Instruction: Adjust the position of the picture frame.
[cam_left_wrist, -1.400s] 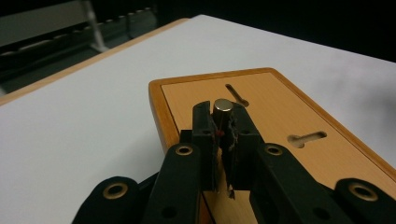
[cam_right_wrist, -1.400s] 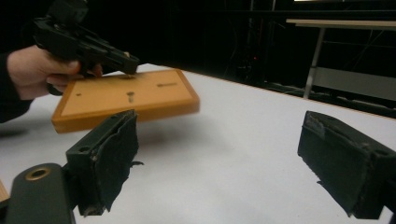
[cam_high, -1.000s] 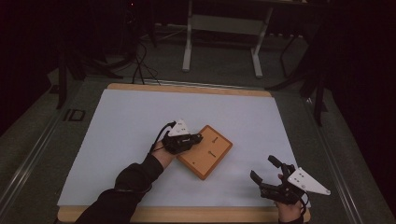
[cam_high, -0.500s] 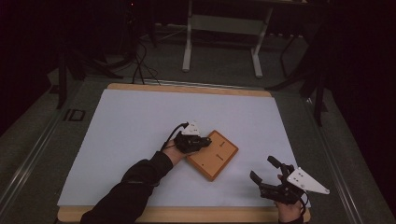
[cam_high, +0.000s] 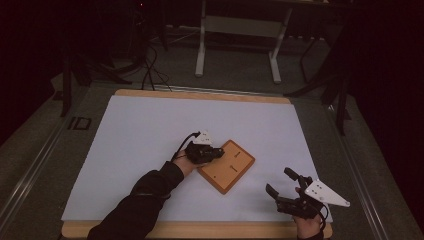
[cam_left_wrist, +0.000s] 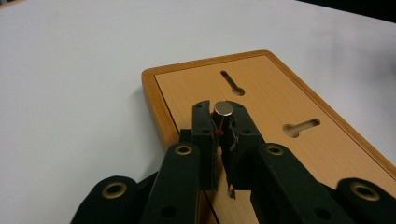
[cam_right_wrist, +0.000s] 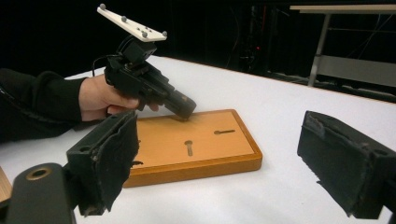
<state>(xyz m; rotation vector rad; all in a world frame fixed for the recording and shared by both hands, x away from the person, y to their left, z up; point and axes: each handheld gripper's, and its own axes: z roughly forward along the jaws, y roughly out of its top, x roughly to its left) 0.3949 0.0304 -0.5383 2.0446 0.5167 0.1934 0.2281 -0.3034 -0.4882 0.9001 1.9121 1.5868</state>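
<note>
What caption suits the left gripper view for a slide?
Left claw shut on a small metal pin over a wooden board with two keyhole slots.

Dim, dark surroundings, soft focus

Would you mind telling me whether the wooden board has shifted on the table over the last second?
Yes. In the high view the wooden board has slid and turned slightly toward the person's right, nearer the white mat's right edge, with the left gripper on it.
</note>
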